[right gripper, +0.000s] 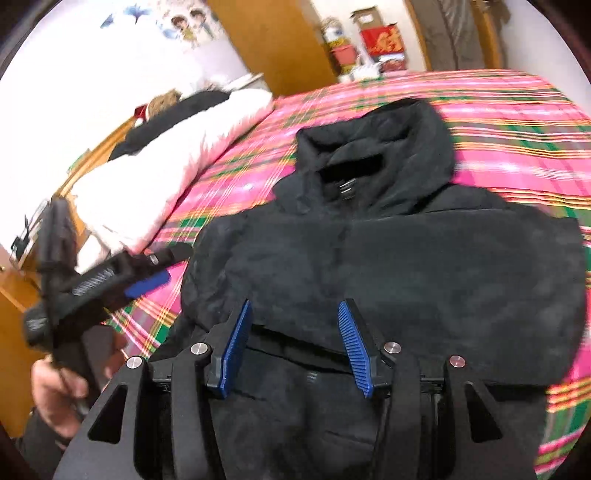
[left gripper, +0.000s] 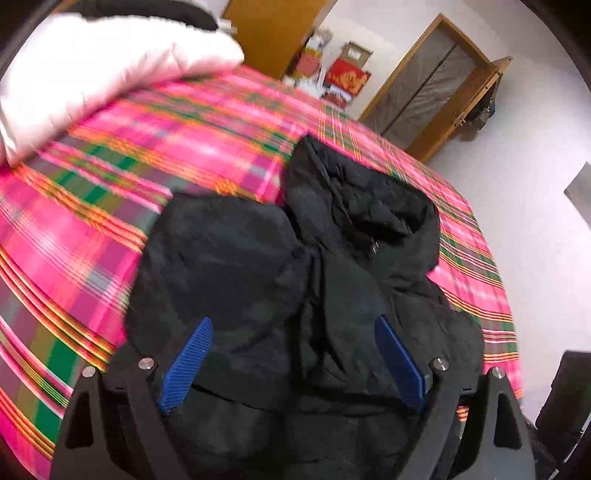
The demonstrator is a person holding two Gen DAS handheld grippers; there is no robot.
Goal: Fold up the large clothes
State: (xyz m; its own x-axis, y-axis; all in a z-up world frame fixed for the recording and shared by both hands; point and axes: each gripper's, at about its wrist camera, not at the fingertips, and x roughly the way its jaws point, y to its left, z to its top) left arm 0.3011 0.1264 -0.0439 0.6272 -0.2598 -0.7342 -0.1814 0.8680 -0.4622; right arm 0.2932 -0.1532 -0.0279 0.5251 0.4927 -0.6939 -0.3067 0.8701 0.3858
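A black hooded jacket [right gripper: 388, 258] lies flat on the pink plaid bedspread [right gripper: 517, 122], hood [right gripper: 388, 147] pointing away from me. In the left wrist view the same jacket [left gripper: 295, 258] fills the middle, its hood [left gripper: 362, 206] crumpled at the upper right. My left gripper [left gripper: 293, 321] hangs over the jacket's near part, jaws wide open, nothing between the blue pads. It also shows in the right wrist view as the left gripper [right gripper: 147, 284] beside the jacket's left edge, held by a hand [right gripper: 55, 387]. My right gripper [right gripper: 294, 303] stands open above the jacket's lower middle, its pads clear of the cloth.
A puffy white garment [left gripper: 92, 74] lies at the bed's far left, with a dark piece [right gripper: 173, 114] on top. A wooden door [left gripper: 273, 33] and red boxes [left gripper: 347, 77] stand by the far wall. The bed's edge [left gripper: 491, 258] drops to the floor on the right.
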